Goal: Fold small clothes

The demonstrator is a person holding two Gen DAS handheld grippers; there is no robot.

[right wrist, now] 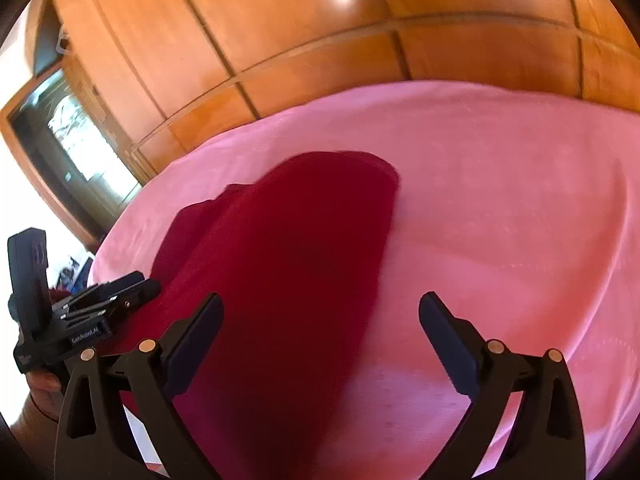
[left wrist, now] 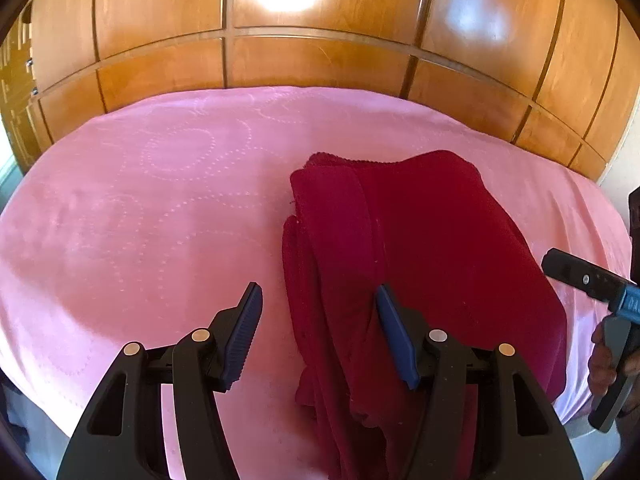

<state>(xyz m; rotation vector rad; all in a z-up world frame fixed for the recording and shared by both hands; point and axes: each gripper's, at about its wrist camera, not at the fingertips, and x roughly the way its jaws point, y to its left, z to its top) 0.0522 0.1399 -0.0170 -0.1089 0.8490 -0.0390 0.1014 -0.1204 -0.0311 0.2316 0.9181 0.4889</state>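
Observation:
A dark red garment (left wrist: 420,240) lies folded in layers on the pink bedspread (left wrist: 140,200). My left gripper (left wrist: 320,300) is open and empty, its jaws straddling the garment's left near edge just above it. In the right wrist view the garment (right wrist: 288,272) stretches away from me. My right gripper (right wrist: 320,312) is open and empty over the garment's right near edge. The right gripper's body shows at the right edge of the left wrist view (left wrist: 592,284). The left gripper's body shows at the left of the right wrist view (right wrist: 80,312).
A wooden panelled wardrobe (left wrist: 320,52) stands behind the bed. A dark doorway or glass door (right wrist: 68,152) is at the far left of the right wrist view. The pink bedspread (right wrist: 500,200) extends wide on both sides of the garment.

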